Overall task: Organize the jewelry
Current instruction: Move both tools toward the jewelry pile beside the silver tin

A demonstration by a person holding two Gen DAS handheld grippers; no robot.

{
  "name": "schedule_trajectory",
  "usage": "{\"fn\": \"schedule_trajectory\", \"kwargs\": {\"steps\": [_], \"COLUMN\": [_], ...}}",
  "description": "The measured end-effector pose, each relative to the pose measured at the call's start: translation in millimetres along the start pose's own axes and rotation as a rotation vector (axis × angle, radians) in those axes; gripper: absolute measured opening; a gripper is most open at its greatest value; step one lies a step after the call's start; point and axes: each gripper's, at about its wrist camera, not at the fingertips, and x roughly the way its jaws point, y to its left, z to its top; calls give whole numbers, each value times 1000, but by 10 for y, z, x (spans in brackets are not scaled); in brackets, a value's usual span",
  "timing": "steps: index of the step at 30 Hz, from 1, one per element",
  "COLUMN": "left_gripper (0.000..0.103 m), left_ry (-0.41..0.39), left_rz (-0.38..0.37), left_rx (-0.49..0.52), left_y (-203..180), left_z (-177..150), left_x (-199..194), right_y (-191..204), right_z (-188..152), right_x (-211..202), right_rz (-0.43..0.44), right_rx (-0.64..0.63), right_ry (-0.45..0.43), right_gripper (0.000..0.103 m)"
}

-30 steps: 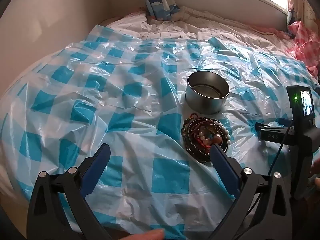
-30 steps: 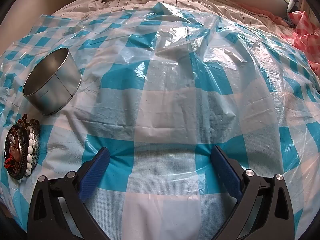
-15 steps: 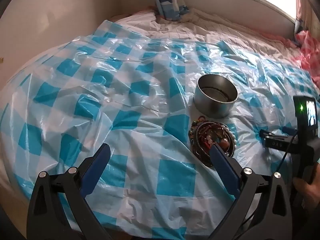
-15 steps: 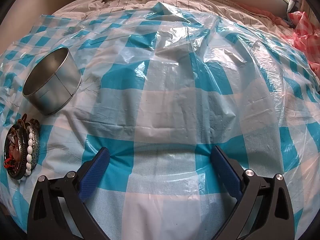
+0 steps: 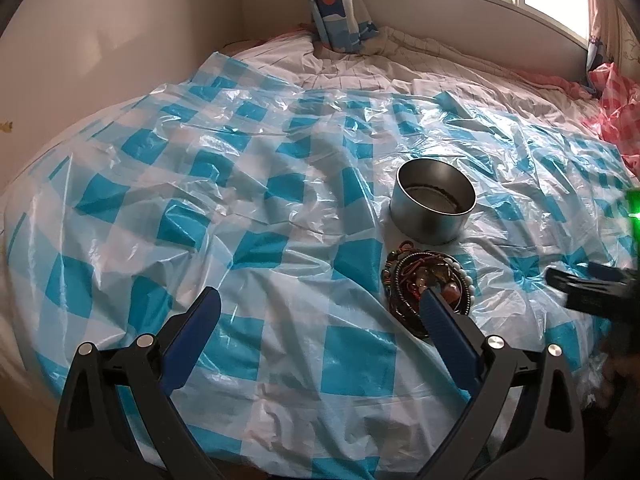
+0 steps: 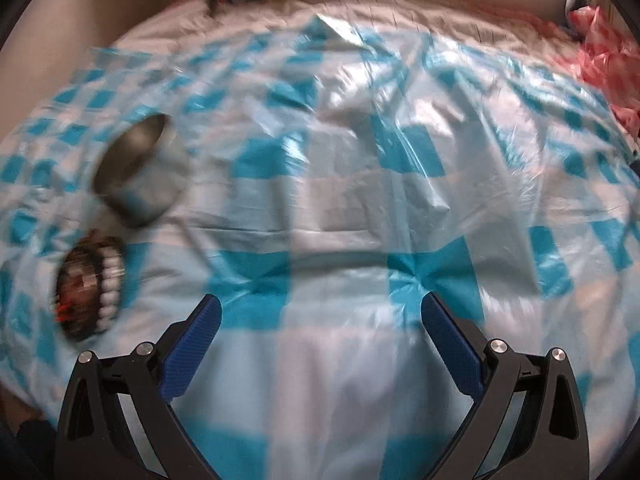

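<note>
A round metal tin (image 5: 434, 207) stands open on a blue-and-white checked plastic sheet (image 5: 240, 216) over a bed. Just in front of it lies a pile of jewelry (image 5: 428, 292): dark bangles, red beads and a white bead bracelet. My left gripper (image 5: 318, 316) is open and empty, held above the sheet, with its right finger (image 5: 444, 328) overlapping the near edge of the pile. My right gripper (image 6: 320, 320) is open and empty over bare sheet; the tin (image 6: 138, 172) and the jewelry (image 6: 90, 284) lie to its left, blurred. The right gripper's body (image 5: 592, 292) shows at the left view's right edge.
A wall runs along the left of the bed. A pillow (image 5: 340, 4) leans under the window at the far side. A pink checked plastic sheet (image 5: 616, 108) lies bunched at the far right. The sheet is wrinkled and ends near the bed's front edge.
Both grippers have risen and pulled back, so the tin and jewelry look smaller. The right wrist view is now blurred from motion. Both grippers stay open.
</note>
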Motion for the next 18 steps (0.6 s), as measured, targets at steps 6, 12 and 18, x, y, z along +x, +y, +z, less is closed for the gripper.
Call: {"fn": "schedule_trajectory", "kwargs": {"steps": [6, 12, 18], "left_gripper": [95, 95, 95], "left_ry": [7, -14, -11], "left_rz": [-8, -1, -5], "left_rx": [-42, -53, -73], "left_y": [124, 193, 257], "left_z": [-31, -64, -72], "left_x": [3, -62, -71], "right_y": [240, 302, 306], "right_z": [-349, -483, -483], "right_x": [-625, -861, -892], "right_rz": [-4, -45, -38], "right_rx": [-61, -54, -58], "right_ry": [-106, -223, -242], "right_gripper": [96, 96, 96]}}
